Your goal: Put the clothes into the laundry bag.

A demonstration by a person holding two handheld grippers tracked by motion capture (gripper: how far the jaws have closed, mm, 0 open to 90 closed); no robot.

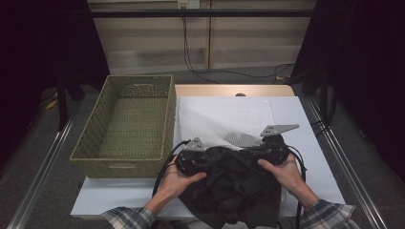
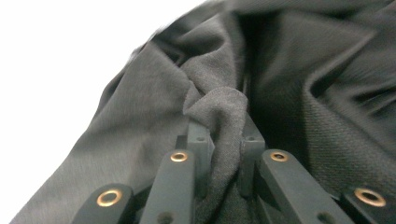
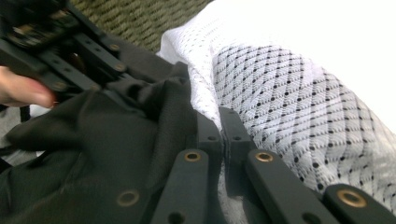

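High view: the crumpled dark grey cloth garment (image 1: 234, 183) lies on the white-covered surface (image 1: 305, 143) at the near edge, bunched between both hands. The left gripper (image 1: 200, 160) holds its left upper edge, the right gripper (image 1: 267, 150) its right upper edge. The empty woven green basket (image 1: 126, 124) stands just left of it, nearer the left hand. Forearms enter low, hands level.

Left gripper view: jaws clamped on a raised fold of the garment (image 2: 219, 116), cloth running away ahead and right.

Right gripper view: jaws clenched together at the garment's edge (image 3: 140, 135), where it meets the white mesh fabric (image 3: 289, 102); what they pinch I cannot tell.
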